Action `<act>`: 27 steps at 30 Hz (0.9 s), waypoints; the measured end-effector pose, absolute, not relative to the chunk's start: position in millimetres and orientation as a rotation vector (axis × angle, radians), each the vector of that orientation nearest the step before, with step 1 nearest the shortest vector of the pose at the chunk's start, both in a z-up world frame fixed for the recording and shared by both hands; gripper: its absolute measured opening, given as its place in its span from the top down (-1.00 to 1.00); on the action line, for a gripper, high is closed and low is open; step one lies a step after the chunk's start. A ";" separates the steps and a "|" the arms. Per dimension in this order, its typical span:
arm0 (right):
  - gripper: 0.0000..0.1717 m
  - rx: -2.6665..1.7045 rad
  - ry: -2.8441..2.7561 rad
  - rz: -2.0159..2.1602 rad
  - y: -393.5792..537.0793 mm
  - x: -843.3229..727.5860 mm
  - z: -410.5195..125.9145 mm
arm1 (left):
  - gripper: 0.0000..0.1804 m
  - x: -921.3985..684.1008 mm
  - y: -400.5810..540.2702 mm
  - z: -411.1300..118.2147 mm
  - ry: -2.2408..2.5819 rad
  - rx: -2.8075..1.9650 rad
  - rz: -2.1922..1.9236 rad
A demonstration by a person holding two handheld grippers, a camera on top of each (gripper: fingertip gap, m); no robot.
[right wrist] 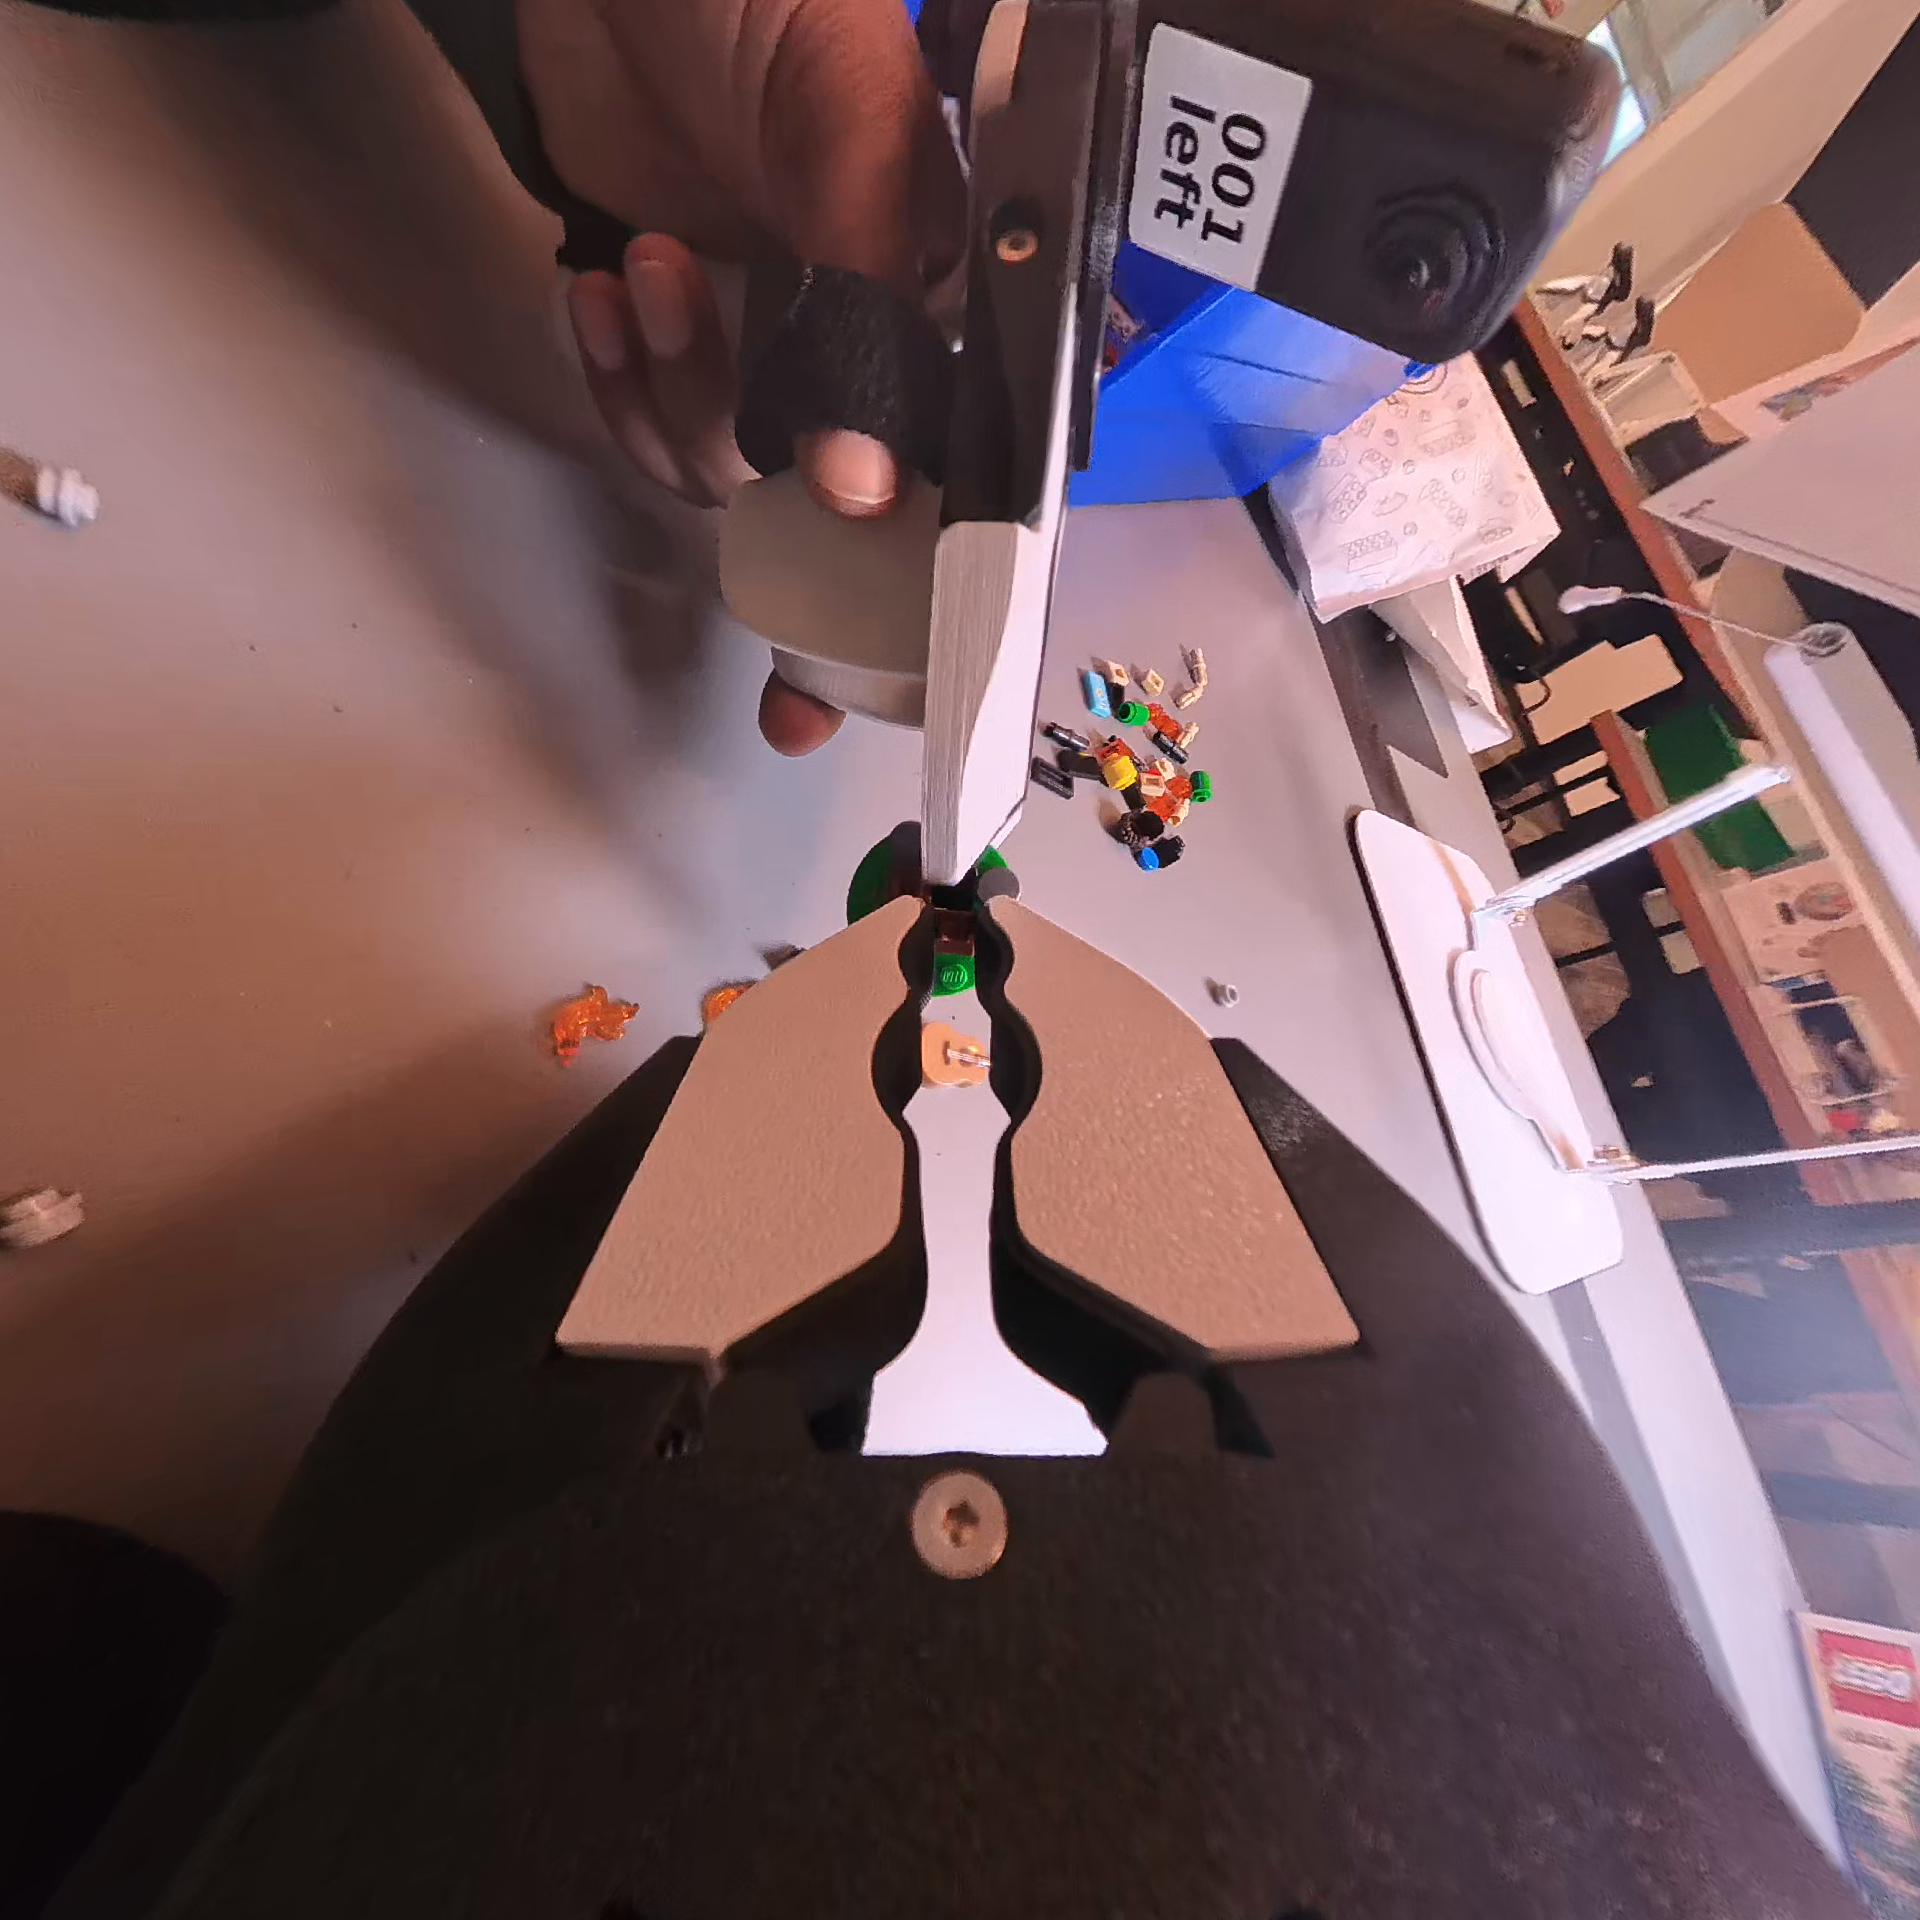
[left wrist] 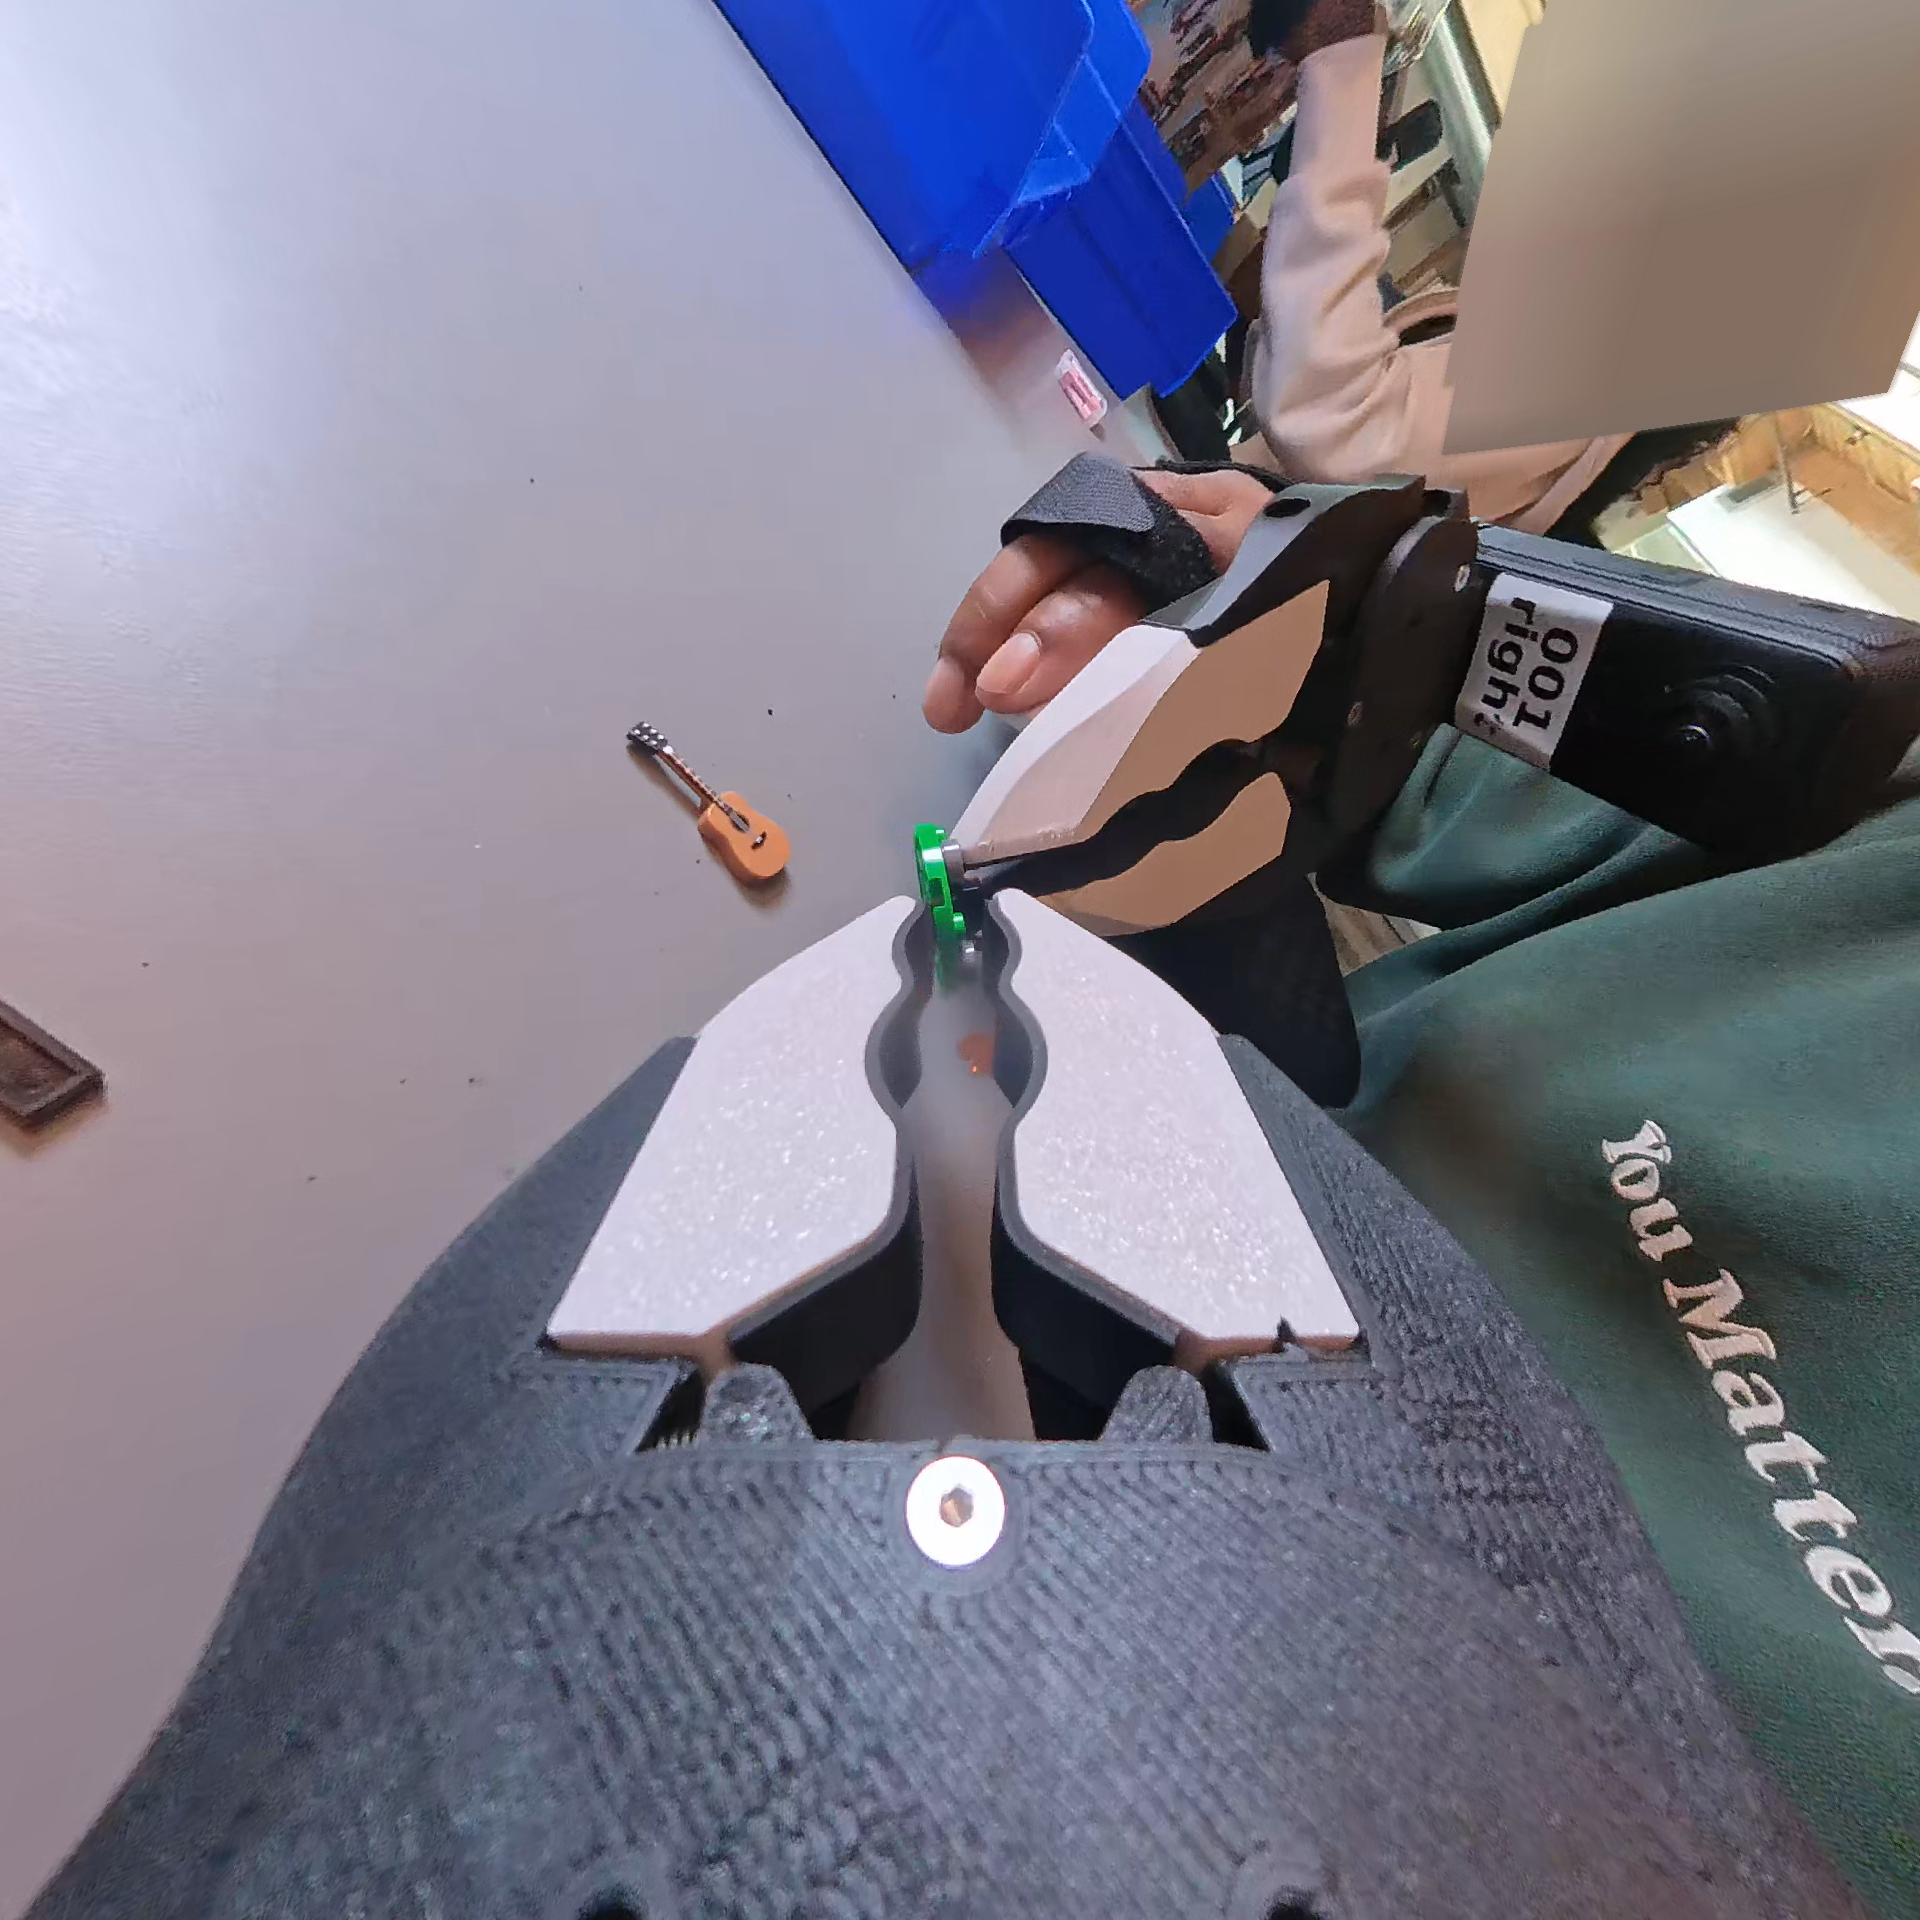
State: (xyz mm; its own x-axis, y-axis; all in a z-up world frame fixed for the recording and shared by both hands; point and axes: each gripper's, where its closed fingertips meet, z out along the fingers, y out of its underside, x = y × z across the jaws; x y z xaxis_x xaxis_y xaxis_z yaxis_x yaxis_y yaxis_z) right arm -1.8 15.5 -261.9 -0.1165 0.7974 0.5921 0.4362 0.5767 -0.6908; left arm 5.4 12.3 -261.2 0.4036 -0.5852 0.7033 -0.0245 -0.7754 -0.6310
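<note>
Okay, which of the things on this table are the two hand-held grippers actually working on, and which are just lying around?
Being worked on:
- green round plate, clamped on edge in the left hand-held gripper
- small brown piece on that plate, at the right hand-held gripper

Lying about:
- toy guitar
- orange flame pieces
- heap of small bricks
- blue bins

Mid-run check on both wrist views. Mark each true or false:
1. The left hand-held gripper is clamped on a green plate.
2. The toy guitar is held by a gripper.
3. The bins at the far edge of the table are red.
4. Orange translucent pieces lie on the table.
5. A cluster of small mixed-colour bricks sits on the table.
1. True: the left hand-held gripper has its fingertips closed on the green plate.
2. False: the toy guitar lies on the table, apart from both grippers.
3. False: the bins are blue.
4. True: orange translucent pieces lie on the table.
5. True: the cluster of small bricks sits beyond the grippers.
</note>
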 end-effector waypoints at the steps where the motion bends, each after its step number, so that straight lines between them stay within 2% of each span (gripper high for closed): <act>1: 0.92 -1.032 -1.747 0.444 15.4 -1.3 -260.5 | 0.90 5.9 11.9 -260.0 0.520 -2.119 -1.384; 12: 0.96 -1.081 -1.769 0.610 8.5 6.9 -258.1 | 0.89 9.4 13.4 -263.1 0.595 -2.116 -1.323; 14: 1.00 -1.043 -1.758 0.750 -5.8 9.5 -238.4 | 0.91 -11.2 33.3 -279.4 0.564 -2.164 -1.073; 15: 1.00 -1.013 -1.751 0.797 -14.8 8.5 -228.9 | 0.92 -23.6 40.5 -278.8 0.485 -2.171 -1.101; 21: 1.00 -1.088 -1.706 0.650 16.7 6.1 -242.9 | 0.92 -8.7 25.7 -250.7 0.559 -2.081 -1.180; 23: 0.80 -1.104 -1.725 0.631 16.6 5.4 -247.5 | 0.92 -9.4 27.3 -252.5 0.511 -2.086 -1.224; 27: 0.78 -1.116 -1.766 0.618 13.8 5.9 -256.6 | 0.92 -7.4 26.6 -256.4 0.495 -2.098 -1.266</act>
State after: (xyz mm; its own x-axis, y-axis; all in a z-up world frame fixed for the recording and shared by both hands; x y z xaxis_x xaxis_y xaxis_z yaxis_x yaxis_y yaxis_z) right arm 5.9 13.8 -256.6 -0.1585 0.8853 0.4372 0.4199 0.4612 -0.7816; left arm -7.4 26.6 -256.4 0.4671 -0.6027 0.6470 0.0037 -0.7304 -0.6830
